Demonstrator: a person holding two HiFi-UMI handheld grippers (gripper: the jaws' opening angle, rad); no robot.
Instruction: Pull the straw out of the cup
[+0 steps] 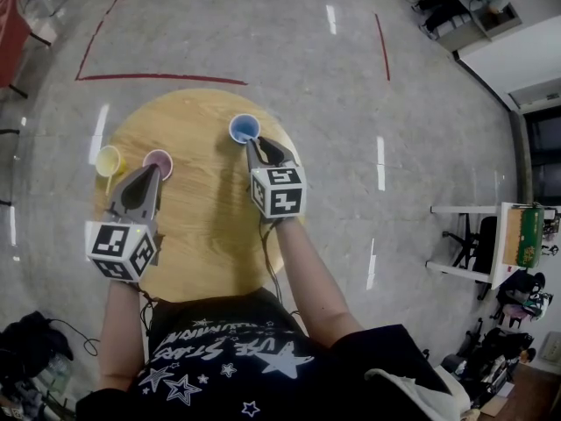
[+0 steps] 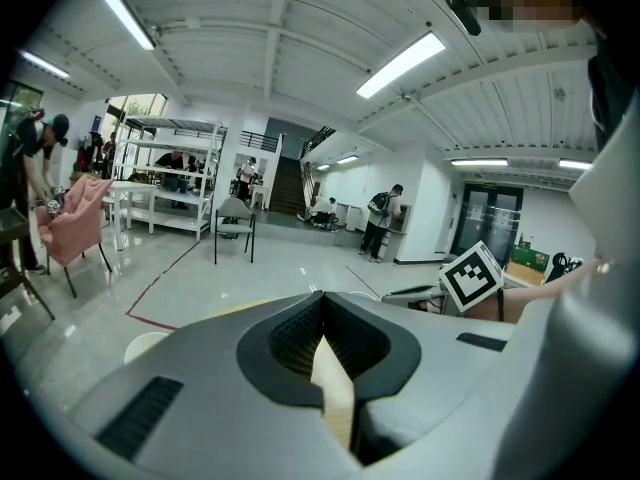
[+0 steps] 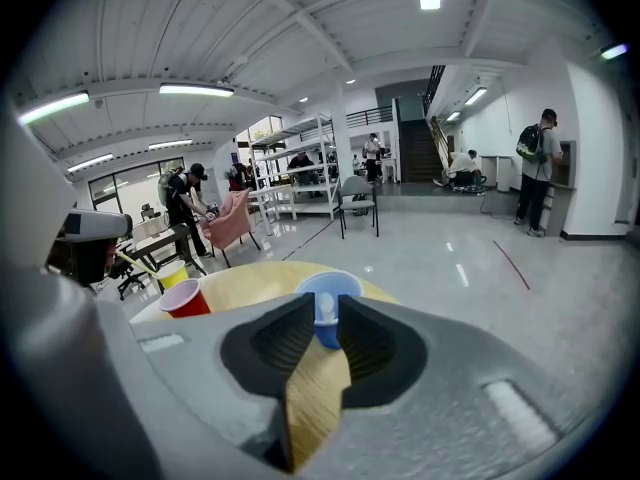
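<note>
Your right tongs [image 3: 321, 316] pinch the white straw [image 3: 324, 306], which stands in the blue plastic cup [image 3: 346, 284] at the far side of the round wooden tabletop [image 1: 210, 226]. Your left tongs [image 2: 322, 298] are pressed together and empty, near the red plastic cup [image 1: 158, 161] at the left.

Blue cup [image 3: 350, 287] upright w/ white straw [image 3: 325, 308] standing inside.

Left gripper [image 2: 322, 300] with jaws pressed together, nothing held between them.
The wooden table [image 2: 335, 393] shows through the gap below the tips; a pale cup rim [image 2: 148, 344] peeks out past the left jaw.
</note>
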